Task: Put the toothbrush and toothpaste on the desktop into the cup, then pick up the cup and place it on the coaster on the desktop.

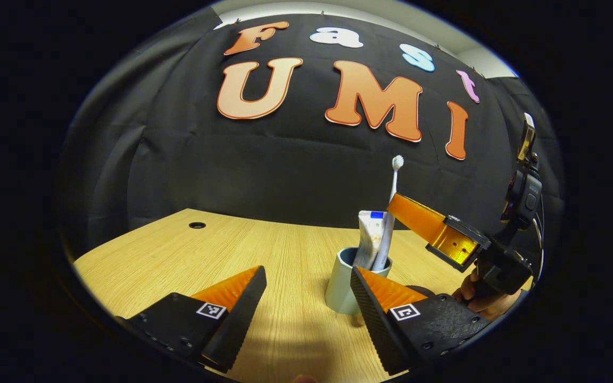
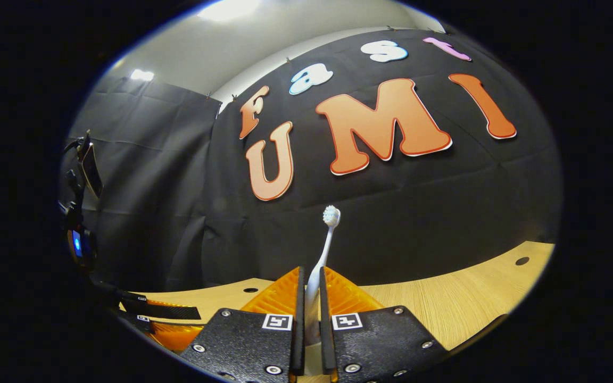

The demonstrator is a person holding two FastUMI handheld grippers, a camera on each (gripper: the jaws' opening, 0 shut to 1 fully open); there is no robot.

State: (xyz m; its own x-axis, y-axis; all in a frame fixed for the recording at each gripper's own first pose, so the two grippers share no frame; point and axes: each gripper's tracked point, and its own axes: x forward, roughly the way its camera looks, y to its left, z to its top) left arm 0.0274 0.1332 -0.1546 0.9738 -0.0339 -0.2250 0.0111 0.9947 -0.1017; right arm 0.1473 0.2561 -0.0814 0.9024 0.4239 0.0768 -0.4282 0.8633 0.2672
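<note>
Toothbrush (image 1: 393,202) and toothpaste (image 1: 369,234) were seen standing in the cup (image 1: 342,290), which rested on the wooden desktop (image 1: 179,255) toward its right side, well in from the far edge, in the left gripper view. The toothbrush stood nearly upright, bristles at the top, leaning slightly against the tube. The right gripper (image 2: 311,314) was clenched on the toothbrush handle, both fingers pressed against it from either side in the right gripper view; in the left gripper view the same gripper was seen reaching in from the right, held by a hand (image 1: 485,298). The left gripper (image 1: 306,311) was held released, its fingers spread wide apart, low over the near part of the desktop, with the cup just beyond one finger. A small round hole (image 1: 197,225) was seen near the desktop's far left corner.
</note>
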